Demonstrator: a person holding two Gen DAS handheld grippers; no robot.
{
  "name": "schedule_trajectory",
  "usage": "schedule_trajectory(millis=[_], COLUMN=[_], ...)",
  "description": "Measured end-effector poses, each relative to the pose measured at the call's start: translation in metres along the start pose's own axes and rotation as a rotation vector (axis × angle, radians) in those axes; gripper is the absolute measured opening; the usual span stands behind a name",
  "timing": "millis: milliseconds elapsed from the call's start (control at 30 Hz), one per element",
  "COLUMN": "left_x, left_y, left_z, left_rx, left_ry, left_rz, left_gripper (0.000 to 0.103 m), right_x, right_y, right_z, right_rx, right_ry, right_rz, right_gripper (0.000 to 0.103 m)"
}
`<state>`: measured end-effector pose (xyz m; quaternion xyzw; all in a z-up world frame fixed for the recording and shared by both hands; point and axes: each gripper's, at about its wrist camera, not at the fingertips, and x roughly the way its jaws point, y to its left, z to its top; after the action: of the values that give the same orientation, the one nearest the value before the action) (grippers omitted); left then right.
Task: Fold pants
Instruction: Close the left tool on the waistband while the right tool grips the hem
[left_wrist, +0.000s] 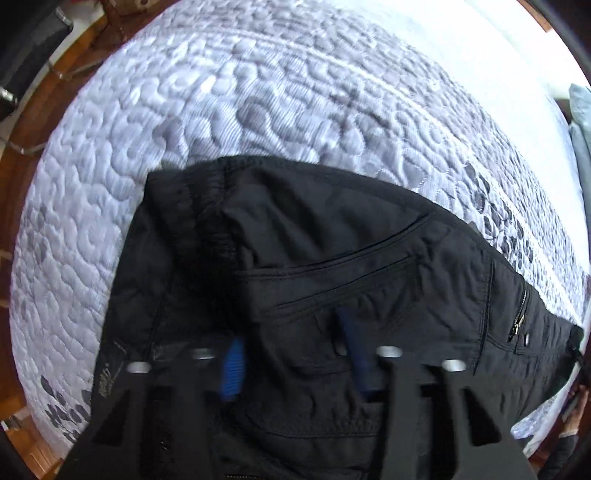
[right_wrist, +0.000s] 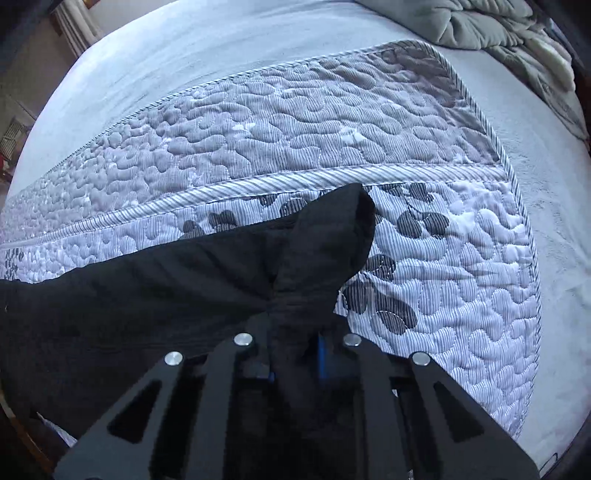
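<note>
Right at its tips the right gripper pinches a bunched leg end of the black pants, the left gripper clamps cloth below the waistband, and beyond both lies the quilt, so folding has barely begun, every fold seemingly still to make

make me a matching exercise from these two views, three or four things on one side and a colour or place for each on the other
Things:
1. pants
2. quilt
3. rumpled blanket
4. pad on the left tool's finger

Descriptions:
A. bright blue
B. black, with a zip pocket
C. grey, bunched at the far corner of the bed
D. pale stripes with dark petal prints

Pairs: 1-B, 2-D, 3-C, 4-A
</note>
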<state>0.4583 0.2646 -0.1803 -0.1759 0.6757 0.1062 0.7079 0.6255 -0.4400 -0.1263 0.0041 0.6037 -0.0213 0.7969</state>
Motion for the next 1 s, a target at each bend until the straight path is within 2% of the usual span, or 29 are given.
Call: schedule_trajectory(millis=[100, 233, 333, 433, 500, 633, 833, 1000], left_x=[-0.011, -0.048, -0.085, -0.107, -0.125, -0.147, -0.158, -0.141], left_y=[-0.013, -0.021, -0.020, -0.013, -0.009, 0.008, 0.042, 0.084], left_z=[-0.002, -0.023, -0.051, -0.066, -0.092, -0.135, -0.204, -0.260], left_rx=[0.029, 0.060, 0.087, 0.117, 0.161, 0.179, 0.187, 0.135], left_ry=[-0.033, -0.163, -0.281, -0.359, -0.431, -0.512, -0.579, -0.586], left_rz=[0.001, -0.040, -0.128, -0.175, -0.196, -0.249, -0.330, -0.401], left_gripper=[0.013, 0.011, 0.011, 0.012, 0.012, 0.012, 0.012, 0.014], right_x=[-0.014, -0.047, -0.078, -0.115, -0.137, -0.177, -0.214, -0.214], right_y=[0.007, -0.002, -0.006, -0.013, -0.013, -0.019, -0.020, -0.036], right_z=[-0.005, -0.021, -0.038, -0.059, -0.073, -0.116, -0.203, -0.275], right_rx=[-0.032, -0.008, -0.008, -0.004, -0.007, -0.005, -0.038, 0.031], right_ry=[-0.050, -0.137, -0.210, -0.303, -0.362, -0.467, -0.573, -0.585], right_rz=[-0.028, 0.029, 0.072, 0.118, 0.136, 0.151, 0.057, 0.041], right_gripper=[0.011, 0.011, 0.011, 0.011, 0.011, 0.011, 0.012, 0.014])
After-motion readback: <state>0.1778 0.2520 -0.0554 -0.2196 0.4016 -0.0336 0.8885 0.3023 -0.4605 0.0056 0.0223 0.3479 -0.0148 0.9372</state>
